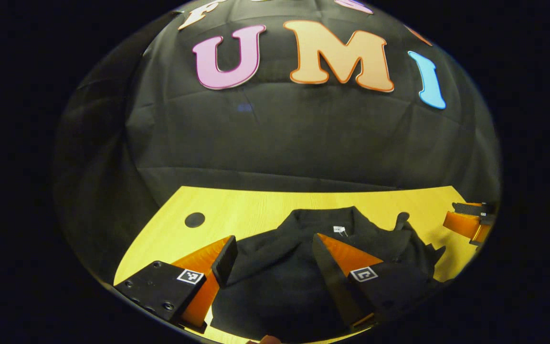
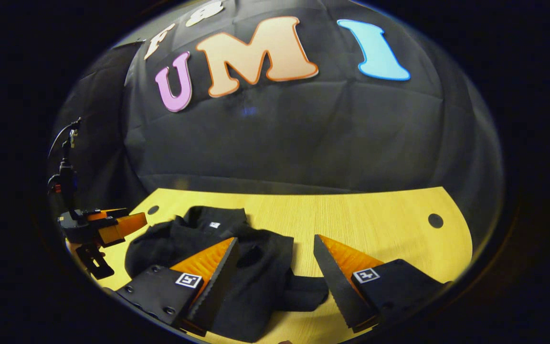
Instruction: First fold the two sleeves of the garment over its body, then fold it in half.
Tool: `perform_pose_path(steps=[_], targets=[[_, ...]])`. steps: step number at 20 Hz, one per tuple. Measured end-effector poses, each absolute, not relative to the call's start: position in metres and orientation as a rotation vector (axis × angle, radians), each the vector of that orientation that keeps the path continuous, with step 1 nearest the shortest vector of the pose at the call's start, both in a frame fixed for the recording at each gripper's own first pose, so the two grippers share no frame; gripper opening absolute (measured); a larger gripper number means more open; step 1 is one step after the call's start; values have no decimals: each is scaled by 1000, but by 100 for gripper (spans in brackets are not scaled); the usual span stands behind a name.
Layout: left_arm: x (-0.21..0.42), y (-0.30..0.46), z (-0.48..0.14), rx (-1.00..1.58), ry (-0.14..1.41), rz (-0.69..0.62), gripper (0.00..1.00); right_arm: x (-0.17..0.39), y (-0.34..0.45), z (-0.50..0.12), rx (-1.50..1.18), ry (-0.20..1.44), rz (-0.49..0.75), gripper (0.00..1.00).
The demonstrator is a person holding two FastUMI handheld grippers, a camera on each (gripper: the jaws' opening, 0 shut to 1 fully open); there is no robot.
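A black garment (image 1: 275, 272) lies on the yellow wooden table (image 1: 246, 210), collar with a white tag (image 1: 339, 230) toward the far wall. In the left gripper view my left gripper (image 1: 273, 241) hovers open above the garment's body, nothing between its fingers; the right gripper (image 1: 468, 222) shows at the far right edge. In the right gripper view the garment (image 2: 237, 267) lies bunched at lower left, its fabric folded over itself. My right gripper (image 2: 275, 246) stands open over the garment's right edge. The left gripper (image 2: 98, 227) shows at far left, beside the garment.
The table (image 2: 375, 224) has bare wood to the right of the garment and a round hole near each far corner, one (image 1: 194, 220) at the left and one (image 2: 435, 220) at the right. The black cloth wall stands behind the table's far edge.
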State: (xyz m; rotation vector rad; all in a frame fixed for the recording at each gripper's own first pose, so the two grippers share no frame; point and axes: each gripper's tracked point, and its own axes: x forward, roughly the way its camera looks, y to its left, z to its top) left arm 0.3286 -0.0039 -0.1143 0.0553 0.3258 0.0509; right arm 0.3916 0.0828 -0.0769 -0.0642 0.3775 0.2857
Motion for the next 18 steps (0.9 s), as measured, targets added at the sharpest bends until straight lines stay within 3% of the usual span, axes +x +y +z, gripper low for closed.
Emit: perform_pose_path(steps=[1,3,4,11,14,15,17,18], targets=[[321,-3,-104,65,305,48,95,382,83,-69,-64,356,284,99],[303,-3,-84,79,262,39,95,359,84,-55,-64,320,278,95],[292,-4,-77,78,246,31,95,345,86,-49,-60,307,279,99],[192,-16,-30,67,105,-66,94,222,112,-13,-37,166,302,99],[146,-18,-29,64,81,-99,93,167,122,1,-18,82,304,98],[131,-19,-28,50,70,-110,97,150,123,4,-12,53,302,94],[105,-23,-26,15,57,-135,93,119,126,6,-7,6,301,97],[95,-25,-27,4,54,-144,97,104,127,6,-11,-9,300,97]])
